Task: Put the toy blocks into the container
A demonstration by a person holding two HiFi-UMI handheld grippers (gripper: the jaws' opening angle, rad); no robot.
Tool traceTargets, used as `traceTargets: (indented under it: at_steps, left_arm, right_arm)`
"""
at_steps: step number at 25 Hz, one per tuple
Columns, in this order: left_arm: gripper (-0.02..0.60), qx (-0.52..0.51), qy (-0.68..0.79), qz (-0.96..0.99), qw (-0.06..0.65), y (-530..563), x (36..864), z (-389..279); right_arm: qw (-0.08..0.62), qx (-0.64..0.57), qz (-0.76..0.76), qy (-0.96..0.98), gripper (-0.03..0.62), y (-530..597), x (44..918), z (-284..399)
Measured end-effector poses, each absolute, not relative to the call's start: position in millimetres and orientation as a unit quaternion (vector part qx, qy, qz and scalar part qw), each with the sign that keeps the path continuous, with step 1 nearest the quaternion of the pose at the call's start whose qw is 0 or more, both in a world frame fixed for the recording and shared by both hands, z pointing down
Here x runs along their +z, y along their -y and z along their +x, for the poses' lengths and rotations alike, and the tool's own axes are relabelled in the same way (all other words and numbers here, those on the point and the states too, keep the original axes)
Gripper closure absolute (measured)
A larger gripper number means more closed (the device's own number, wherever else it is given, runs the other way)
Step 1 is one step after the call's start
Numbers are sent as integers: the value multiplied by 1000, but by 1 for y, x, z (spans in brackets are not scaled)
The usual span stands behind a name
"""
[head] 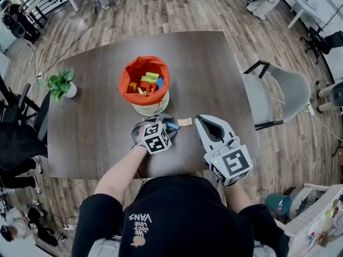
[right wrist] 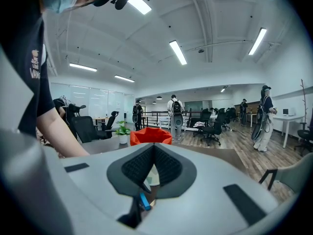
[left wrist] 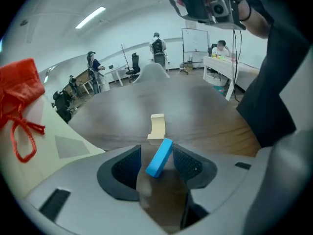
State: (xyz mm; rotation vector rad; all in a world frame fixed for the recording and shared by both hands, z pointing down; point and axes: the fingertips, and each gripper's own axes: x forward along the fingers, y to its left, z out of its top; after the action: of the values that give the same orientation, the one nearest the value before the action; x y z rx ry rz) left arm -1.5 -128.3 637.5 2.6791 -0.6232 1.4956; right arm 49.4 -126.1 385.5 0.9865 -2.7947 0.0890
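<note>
– Left gripper (head: 165,123)?
– It's tilting steeply down, jaws gaping around one tilted blue block (left wrist: 160,156).
– Right gripper (head: 200,119)?
– It's resting level, closed, empty. One cream block (head: 185,122) is sitting near one orange bag (head: 128,74).

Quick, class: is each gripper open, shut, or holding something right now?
Left gripper: open, with a tilted blue block between its jaws, not clamped.
Right gripper: shut, holding nothing.

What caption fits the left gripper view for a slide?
Left tongs open around a tilted blue block, a cream block lying beyond on the dark table.
</note>
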Motion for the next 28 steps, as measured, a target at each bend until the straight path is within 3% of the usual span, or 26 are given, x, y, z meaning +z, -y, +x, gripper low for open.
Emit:
traceTargets:
  at_steps: [5,13,15,17,28]
  left_arm:
    - [387,531,145,834,-43,126,650,0]
    - [396,552,120,824,-40,122,661,-2]
    - [425,552,114,825,-33,118,662,-2]
    - [496,554,114,824,-31,116,663,-1]
    - [502,527,157,835,-14,119,644,-6]
  right_arm:
    - [88,31,333,938,576,127,385,50]
    - [90,33,337,937,576,126,386,53]
    - [90,34,337,937,576,126,386,52]
    - [89,33,337,937,576,126,386,52]
    - [86,29,332,939,576,123,383,51]
